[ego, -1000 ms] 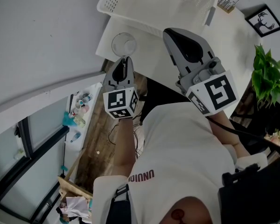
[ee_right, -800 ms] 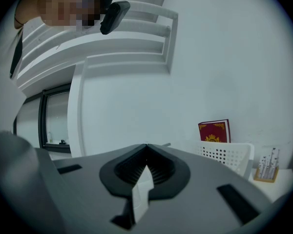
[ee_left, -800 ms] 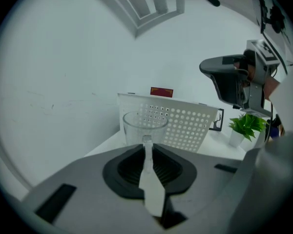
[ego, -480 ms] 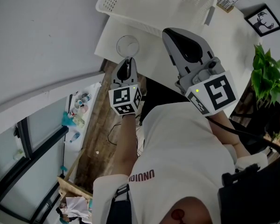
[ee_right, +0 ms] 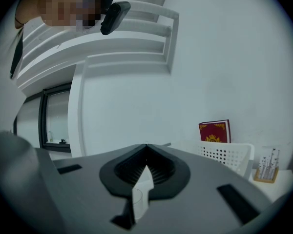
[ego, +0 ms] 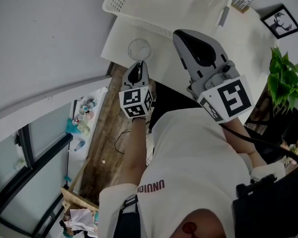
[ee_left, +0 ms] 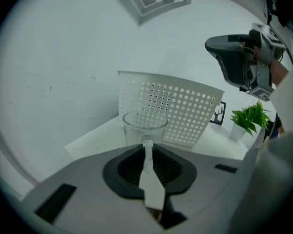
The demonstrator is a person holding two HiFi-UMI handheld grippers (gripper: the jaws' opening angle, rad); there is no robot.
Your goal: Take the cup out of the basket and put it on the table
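The clear glass cup (ego: 140, 49) is gripped by its near wall between the almost closed jaws of the left gripper (ego: 137, 66), outside the white perforated plastic basket (ego: 169, 4), over the white table (ego: 238, 38) edge. The right gripper (ego: 182, 34) is held aloft, jaws together, empty.

Soft, even, cool light; faint shadows; fisheye distortion and dark vignetted corners.

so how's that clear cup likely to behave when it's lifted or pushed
The cup looks clear, thin and empty, so it is probably light and easily shoved. The left gripper pinches only its near wall, so it may swing or slip.
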